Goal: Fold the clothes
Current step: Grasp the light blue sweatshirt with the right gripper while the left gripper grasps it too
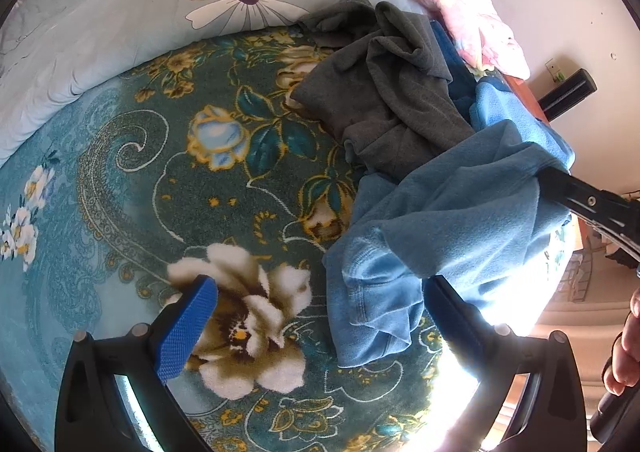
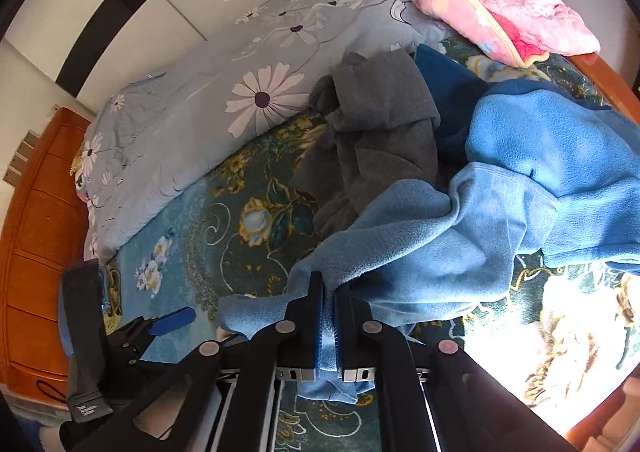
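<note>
A light blue fleece garment [image 1: 448, 219] lies crumpled on the green floral blanket [image 1: 208, 179]. My right gripper [image 2: 328, 316] is shut on a fold of the fleece [image 2: 460, 236], and the cloth hangs out below its pads. In the left wrist view the right gripper [image 1: 560, 187] comes in from the right, pinching the fleece. My left gripper [image 1: 320, 316] is open and low over the blanket. The fleece's hem hangs close to its right finger [image 1: 452, 312]. Its left pad [image 1: 188, 328] is bare. Behind the fleece lies a grey garment [image 1: 392, 91].
A daisy-print quilt [image 1: 160, 11] is bunched along the far side. A pink blanket [image 2: 500, 7] sits at the far corner, with a dark blue garment [image 2: 452, 91] under the pile. Wooden headboard [image 2: 36, 232] at left; a person's hand [image 1: 628, 352] at the right edge.
</note>
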`<action>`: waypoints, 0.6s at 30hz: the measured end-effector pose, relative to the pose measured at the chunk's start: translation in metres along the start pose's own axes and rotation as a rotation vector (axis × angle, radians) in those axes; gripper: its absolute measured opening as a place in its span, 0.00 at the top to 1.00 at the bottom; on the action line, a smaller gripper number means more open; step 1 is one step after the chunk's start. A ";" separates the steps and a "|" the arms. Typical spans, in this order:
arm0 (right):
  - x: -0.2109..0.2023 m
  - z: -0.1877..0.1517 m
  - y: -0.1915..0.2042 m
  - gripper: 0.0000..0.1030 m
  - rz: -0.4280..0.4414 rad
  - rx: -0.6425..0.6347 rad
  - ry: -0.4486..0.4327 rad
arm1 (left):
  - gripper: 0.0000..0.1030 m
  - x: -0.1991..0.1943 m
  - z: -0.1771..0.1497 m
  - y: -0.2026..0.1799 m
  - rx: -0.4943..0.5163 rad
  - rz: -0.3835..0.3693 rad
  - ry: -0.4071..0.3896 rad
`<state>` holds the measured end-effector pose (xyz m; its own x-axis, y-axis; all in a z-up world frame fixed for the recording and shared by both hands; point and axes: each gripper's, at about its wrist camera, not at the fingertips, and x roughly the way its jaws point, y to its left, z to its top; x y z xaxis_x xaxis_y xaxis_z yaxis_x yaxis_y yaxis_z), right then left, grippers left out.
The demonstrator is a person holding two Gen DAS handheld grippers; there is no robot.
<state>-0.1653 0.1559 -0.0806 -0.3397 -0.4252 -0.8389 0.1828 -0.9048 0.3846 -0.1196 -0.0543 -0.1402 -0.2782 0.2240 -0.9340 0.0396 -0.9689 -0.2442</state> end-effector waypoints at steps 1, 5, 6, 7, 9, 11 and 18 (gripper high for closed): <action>-0.009 0.002 0.004 0.95 0.015 -0.005 -0.015 | 0.00 -0.006 -0.001 0.000 -0.004 0.001 -0.009; -0.052 0.007 0.025 0.95 0.072 -0.040 -0.082 | 0.00 -0.032 -0.007 0.001 -0.027 0.007 -0.057; -0.062 0.008 0.030 0.95 0.081 -0.053 -0.096 | 0.00 -0.041 -0.010 0.001 -0.034 0.005 -0.074; -0.073 0.008 0.035 0.95 0.090 -0.068 -0.111 | 0.00 -0.049 -0.012 0.001 -0.042 0.001 -0.092; -0.094 0.006 0.048 0.95 0.105 -0.103 -0.134 | 0.00 -0.066 -0.018 0.000 -0.057 -0.005 -0.127; -0.113 0.005 0.060 0.95 0.117 -0.139 -0.154 | 0.00 -0.081 -0.024 -0.001 -0.072 -0.010 -0.157; -0.165 -0.007 0.100 0.95 0.165 -0.249 -0.196 | 0.01 -0.128 -0.053 -0.004 -0.118 -0.081 -0.253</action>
<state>-0.0849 0.1359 0.0938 -0.4528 -0.5830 -0.6746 0.4606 -0.8008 0.3829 -0.0337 -0.0738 -0.0337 -0.5147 0.2525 -0.8194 0.1145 -0.9269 -0.3575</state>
